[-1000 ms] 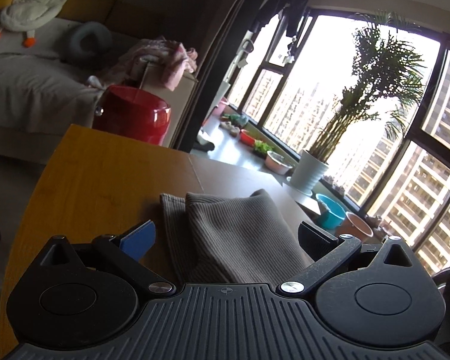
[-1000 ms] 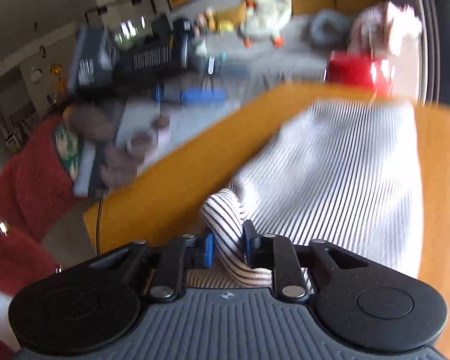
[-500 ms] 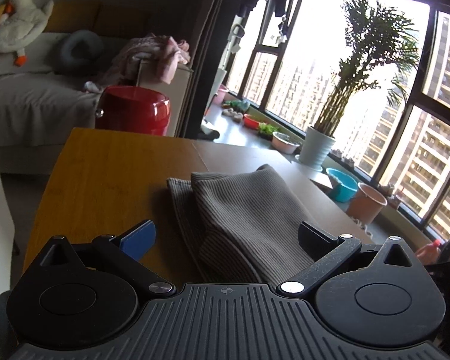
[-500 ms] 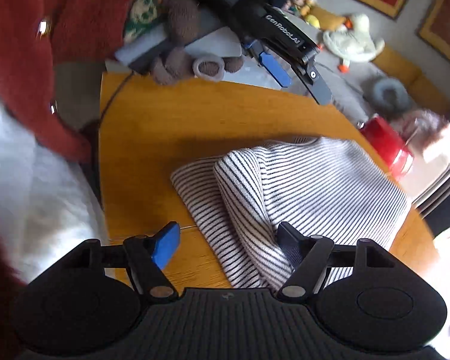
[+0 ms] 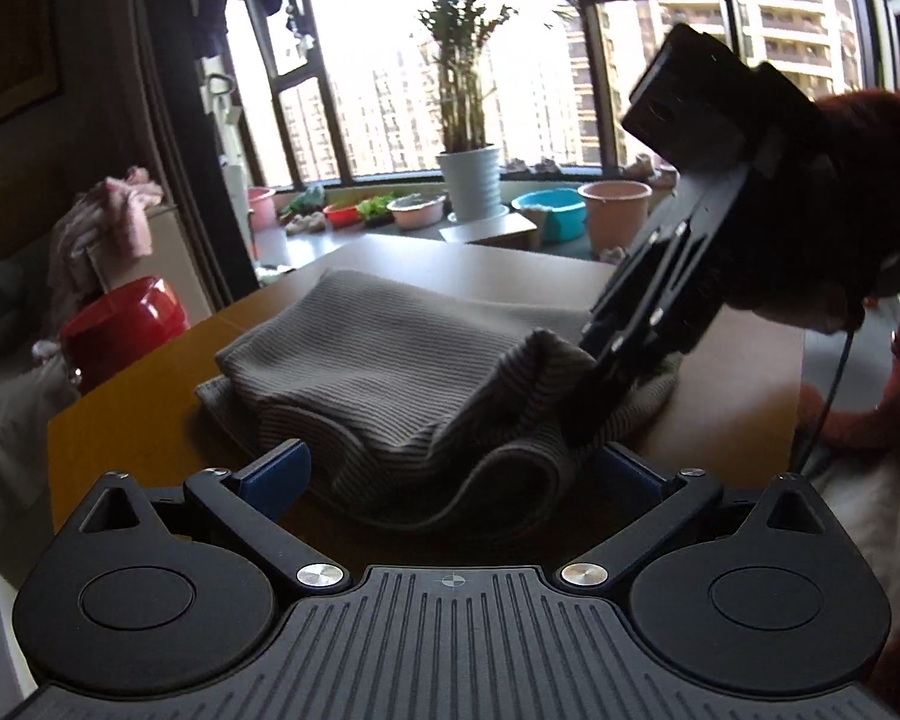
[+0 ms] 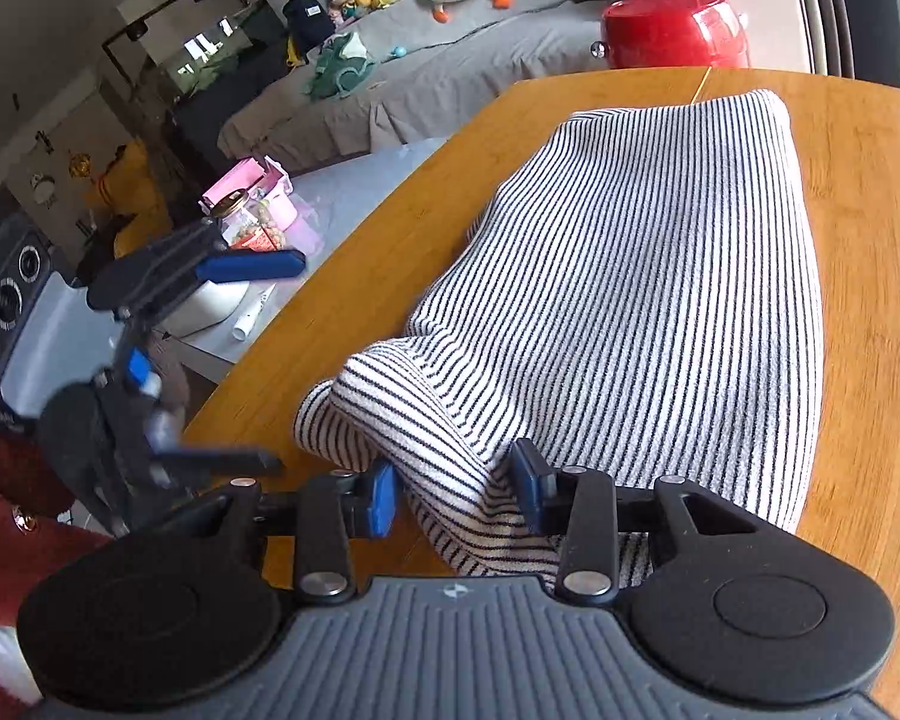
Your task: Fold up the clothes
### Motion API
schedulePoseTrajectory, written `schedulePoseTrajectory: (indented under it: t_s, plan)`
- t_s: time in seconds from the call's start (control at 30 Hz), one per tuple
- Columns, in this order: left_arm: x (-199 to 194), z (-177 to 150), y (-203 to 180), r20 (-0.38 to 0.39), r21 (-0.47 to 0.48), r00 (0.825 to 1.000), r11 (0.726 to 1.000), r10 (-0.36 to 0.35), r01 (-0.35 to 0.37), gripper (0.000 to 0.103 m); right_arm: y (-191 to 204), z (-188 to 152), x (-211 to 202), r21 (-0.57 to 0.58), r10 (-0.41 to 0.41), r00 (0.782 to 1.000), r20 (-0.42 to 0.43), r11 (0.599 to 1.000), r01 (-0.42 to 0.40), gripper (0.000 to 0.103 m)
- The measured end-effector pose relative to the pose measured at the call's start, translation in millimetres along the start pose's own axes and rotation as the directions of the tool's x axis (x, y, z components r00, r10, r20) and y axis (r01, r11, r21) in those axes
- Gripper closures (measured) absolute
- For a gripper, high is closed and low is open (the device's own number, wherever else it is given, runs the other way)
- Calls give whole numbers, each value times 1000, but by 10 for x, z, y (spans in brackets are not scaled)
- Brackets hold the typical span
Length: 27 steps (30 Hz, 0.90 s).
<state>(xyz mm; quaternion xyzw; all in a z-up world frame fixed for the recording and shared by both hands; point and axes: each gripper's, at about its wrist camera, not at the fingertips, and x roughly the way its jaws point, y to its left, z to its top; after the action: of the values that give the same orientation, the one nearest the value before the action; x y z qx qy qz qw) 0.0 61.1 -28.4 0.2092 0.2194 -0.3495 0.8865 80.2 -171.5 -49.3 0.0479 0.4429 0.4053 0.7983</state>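
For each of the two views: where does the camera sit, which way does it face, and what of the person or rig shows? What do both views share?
Left wrist view: sits on the left claw, facing across the wooden table toward the window; its open blue pads straddle the striped garment; the right claw and a red sleeve show.
Right wrist view: sits on the right claw, facing along the garment toward the sofa; the claw is closing around a fold; the left claw shows.
Shared: garment, table, red stool.

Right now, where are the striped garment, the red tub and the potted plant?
striped garment [image 6: 648, 300], right wrist view, middle of the folded top layer
red tub [image 6: 675, 30], right wrist view, its side wall
potted plant [image 5: 470, 180], left wrist view, its white pot
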Motion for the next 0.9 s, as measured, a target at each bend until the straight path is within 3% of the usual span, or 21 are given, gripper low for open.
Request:
schedulePoseTrajectory:
  t_s: [0.13, 0.23, 0.3, 0.33, 0.37, 0.4, 0.43, 0.47, 0.53, 0.63, 0.73, 0.77, 0.8, 0.87, 0.9]
  plan:
    - [402, -25, -225, -37, 150, 999, 988, 28, -23, 0, -32, 15, -30, 15, 9, 1000, 3, 1000, -9, 64]
    - [586, 20, -306, -8, 221, 998, 973, 66, -63, 0, -43, -3, -71, 19, 3, 1000, 8, 1000, -3, 64]
    - [644, 53, -311, 2, 229, 999, 972, 44, -43, 8, 77, -12, -179, -55, -57, 998, 35, 997, 58, 63]
    - [659, 57, -291, -5, 210, 1000, 978, 11, -10, 22, 147, -23, -249, -100, -89, 994, 56, 990, 95, 62]
    - [674, 61, -270, -12, 191, 1000, 981, -22, 24, 35, 224, -61, -338, -158, -123, 989, 88, 978, 136, 54]
    - [682, 56, -235, -13, 157, 999, 987, -46, 48, 37, 290, -99, -406, -214, -157, 980, 122, 960, 181, 48]
    - [691, 55, -138, -14, 78, 997, 994, -77, 78, 38, 360, -160, -461, -281, -200, 967, 158, 929, 239, 36]
    - [700, 54, -38, -12, -2, 994, 994, -107, 107, 39, 431, -225, -514, -348, -241, 950, 198, 889, 298, 34]
    - [731, 27, 224, 4, -194, 985, 966, -174, 172, 40, 537, -372, -510, -453, -301, 922, 243, 805, 383, 32]
    - [785, -43, 597, 53, -441, 965, 861, -257, 254, 40, 697, -610, -305, -601, -360, 869, 339, 627, 495, 27]
    - [838, -107, 795, 78, -541, 953, 790, -293, 287, 40, 802, -728, 45, -692, -389, 814, 431, 436, 575, 30]
    - [844, -127, 825, 80, -555, 952, 781, -294, 287, 40, 804, -697, 115, -694, -398, 809, 432, 426, 580, 45]
    - [820, -126, 825, 73, -549, 956, 789, -285, 277, 40, 802, -657, 176, -693, -407, 807, 429, 425, 583, 56]
    - [771, -123, 823, 58, -534, 963, 806, -264, 254, 39, 767, -502, 170, -659, -394, 847, 356, 537, 526, 69]
    - [709, -114, 830, 59, -522, 964, 816, -258, 250, 37, 765, -460, 135, -641, -385, 863, 328, 581, 502, 70]
